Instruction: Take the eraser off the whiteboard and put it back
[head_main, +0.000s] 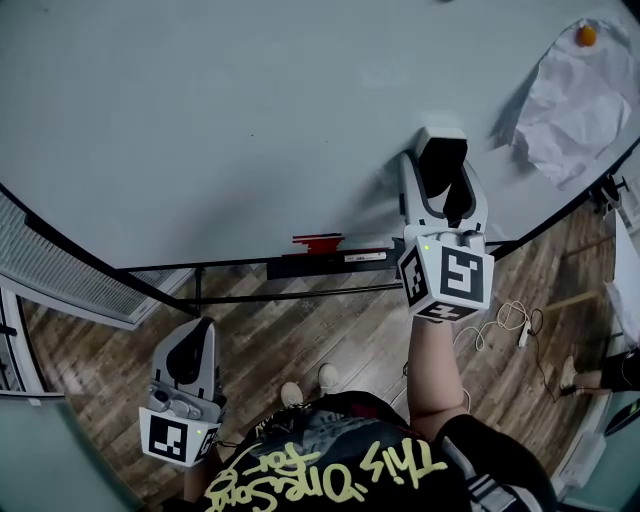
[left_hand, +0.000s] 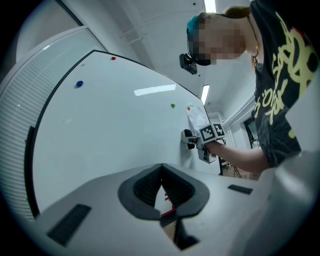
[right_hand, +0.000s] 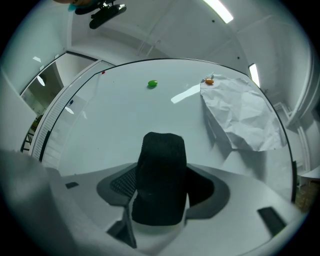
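At the whiteboard (head_main: 250, 110), right gripper (head_main: 443, 160) pinches the half-hidden eraser (right_hand: 161, 175); left gripper (head_main: 192, 338) jaws closed, empty

Wood-plank floor (head_main: 330, 335) lies beneath both the left tongs (head_main: 192, 340) and the right tongs (head_main: 441, 155). White cables (head_main: 505, 320) trail on it right of the right tongs. A slatted grey panel (head_main: 50, 260) stands left of the left tongs. Ceiling strip lights (right_hand: 220, 11) glow above the right tongs

The only words I can read are in the yellow script lettering (head_main: 345, 478) on the person's black shirt (head_main: 300, 435), seen upside down, beginning "This One"; the rest is unclear.
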